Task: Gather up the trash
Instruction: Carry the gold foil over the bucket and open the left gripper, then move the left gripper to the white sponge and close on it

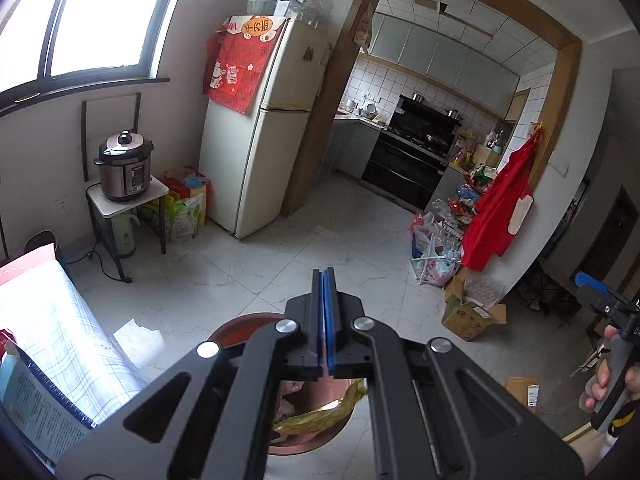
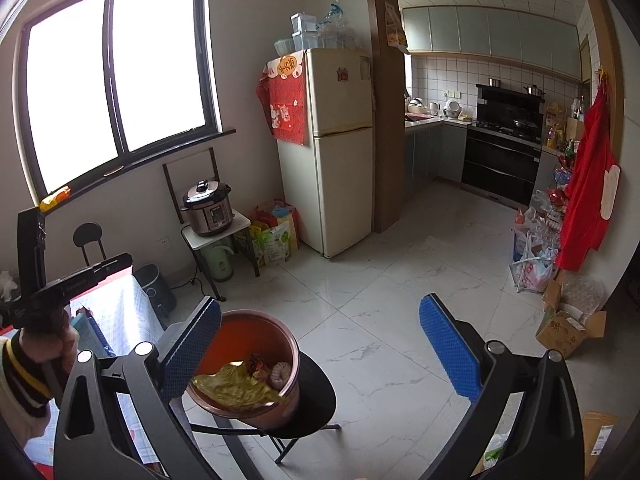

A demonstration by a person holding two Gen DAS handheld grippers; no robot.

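A copper-coloured trash bin [image 2: 256, 364] stands on a black stool [image 2: 316, 400]. It holds a gold wrapper [image 2: 236, 390] and other scraps. My right gripper [image 2: 320, 352] is open and empty, just above and to the right of the bin; its left pad [image 2: 192, 348] overlaps the bin's rim. My left gripper [image 1: 325, 280] is shut with its blue pads pressed together and nothing visible between them. It hovers over the bin [image 1: 240, 330], and the gold wrapper [image 1: 320, 416] shows below its frame. The left gripper's handle also shows in the right wrist view [image 2: 60, 284].
A table with a checked cloth [image 1: 60, 340] and a booklet [image 1: 36, 400] is at the left. A small grey bin [image 2: 154, 290], a pressure cooker on a stand [image 2: 208, 208] and a fridge [image 2: 332, 152] stand along the wall. Cardboard boxes [image 2: 568, 328] and bags [image 1: 432, 248] line the right wall.
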